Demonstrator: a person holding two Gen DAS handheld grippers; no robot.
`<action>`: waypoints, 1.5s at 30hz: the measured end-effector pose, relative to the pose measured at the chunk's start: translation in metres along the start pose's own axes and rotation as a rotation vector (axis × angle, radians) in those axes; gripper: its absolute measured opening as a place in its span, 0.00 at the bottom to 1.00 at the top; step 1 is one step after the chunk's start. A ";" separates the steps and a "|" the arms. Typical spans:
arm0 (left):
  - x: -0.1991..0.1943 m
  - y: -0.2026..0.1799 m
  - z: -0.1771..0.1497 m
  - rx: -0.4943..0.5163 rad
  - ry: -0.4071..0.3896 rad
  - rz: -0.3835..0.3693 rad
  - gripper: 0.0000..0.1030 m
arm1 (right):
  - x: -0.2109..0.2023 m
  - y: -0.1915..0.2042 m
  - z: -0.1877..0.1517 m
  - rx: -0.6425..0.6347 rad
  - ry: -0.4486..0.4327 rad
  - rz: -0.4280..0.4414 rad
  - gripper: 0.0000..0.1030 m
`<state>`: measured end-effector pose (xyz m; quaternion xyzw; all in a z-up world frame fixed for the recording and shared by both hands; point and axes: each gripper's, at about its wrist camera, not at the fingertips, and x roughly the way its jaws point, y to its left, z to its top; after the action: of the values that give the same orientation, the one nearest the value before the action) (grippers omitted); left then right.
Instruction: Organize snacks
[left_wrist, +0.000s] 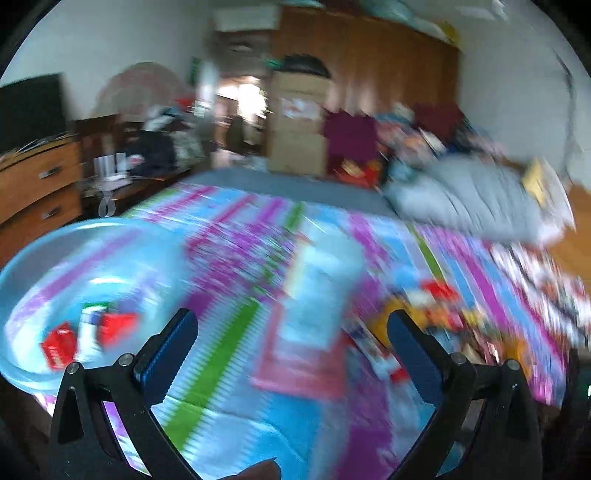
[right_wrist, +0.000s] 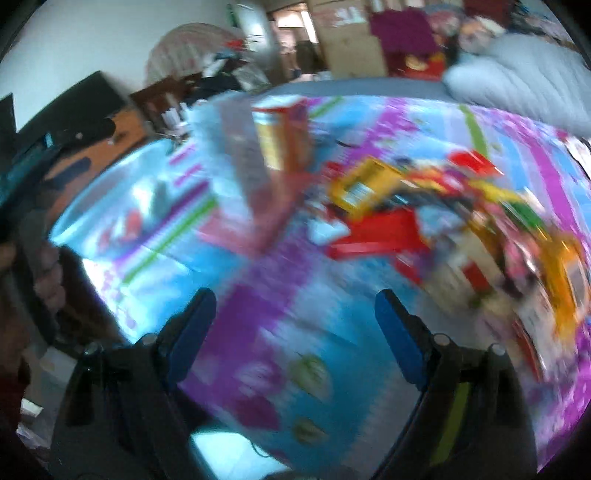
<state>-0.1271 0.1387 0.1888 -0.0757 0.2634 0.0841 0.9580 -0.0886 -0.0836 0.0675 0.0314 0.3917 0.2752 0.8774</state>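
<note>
Both views are smeared by motion. A clear blue bowl (left_wrist: 55, 258) sits at the left on the colourful bedsheet (left_wrist: 229, 406), holding red snack packets (left_wrist: 59, 349) and a white one. My left gripper (left_wrist: 291, 321) is open and empty, just right of the bowl. A pile of mixed snack packets (left_wrist: 439, 306) lies to its right. In the right wrist view that snack pile (right_wrist: 424, 206) spreads across the upper right. A clear rectangular container (right_wrist: 240, 166) with an orange box (right_wrist: 284, 136) stands at centre, and the bowl (right_wrist: 122, 206) lies left. My right gripper (right_wrist: 295, 299) is open over bare sheet, with nothing between its fingers.
A grey quilt (left_wrist: 472, 199) lies at the far right of the bed. A cardboard box (left_wrist: 299, 122) and a wooden wardrobe stand behind it. A wooden dresser (left_wrist: 37, 184) is at the left. A hand (right_wrist: 48, 273) on the other gripper shows at the left edge.
</note>
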 end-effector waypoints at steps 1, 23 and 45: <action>0.006 -0.013 -0.007 0.020 0.021 -0.017 1.00 | 0.001 -0.011 -0.006 0.012 0.003 -0.020 0.86; 0.131 -0.111 -0.112 0.011 0.353 -0.018 1.00 | 0.035 -0.083 -0.026 0.108 0.033 -0.035 0.86; 0.108 -0.110 -0.102 0.067 0.306 0.050 1.00 | 0.006 -0.073 -0.008 0.160 -0.008 -0.099 0.86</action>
<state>-0.0637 0.0252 0.0578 -0.0491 0.4110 0.0868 0.9062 -0.0578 -0.1439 0.0381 0.0831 0.4099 0.1991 0.8862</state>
